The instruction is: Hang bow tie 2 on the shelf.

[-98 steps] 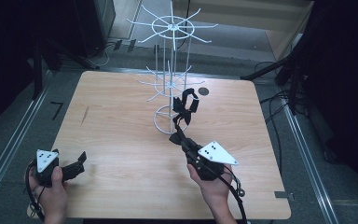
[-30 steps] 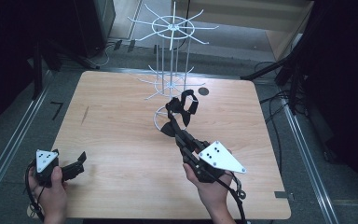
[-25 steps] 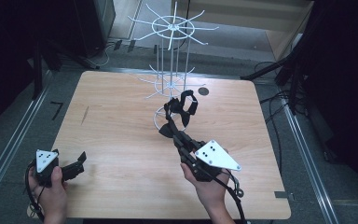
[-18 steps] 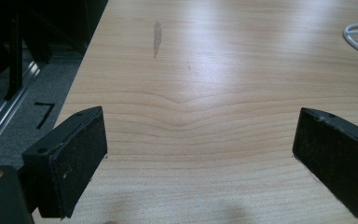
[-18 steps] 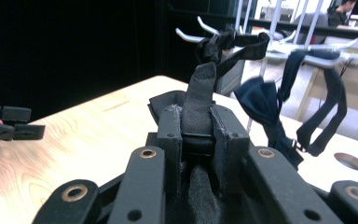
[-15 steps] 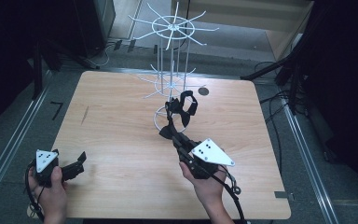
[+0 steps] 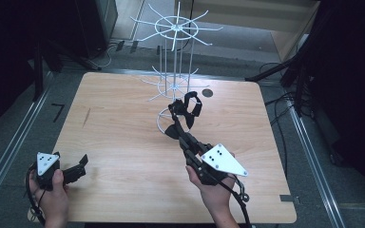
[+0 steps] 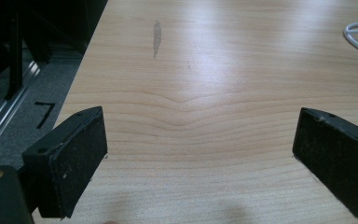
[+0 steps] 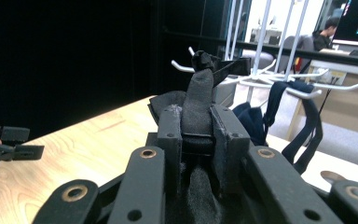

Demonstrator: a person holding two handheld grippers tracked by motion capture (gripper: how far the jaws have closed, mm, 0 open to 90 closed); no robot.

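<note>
Gripping a black strap (image 9: 199, 105) at the white wire rack (image 7: 175, 57).
The right gripper (image 7: 175, 124) has its jaws pinched tight on the strap beside the rack's lower hooks; the strap's far loops hang half hidden. The left gripper (image 8: 200, 154) rests wide apart, empty, over bare table (image 8: 223, 65).

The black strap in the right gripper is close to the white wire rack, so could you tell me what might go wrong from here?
1. The black strap is pinched by a narrow fold in the right gripper; a tug could pull it free.
2. Its loose loops hang among the hooks of the white wire rack and may snag on the wrong one.
3. The rack looks light; a caught strap might tip it.
</note>
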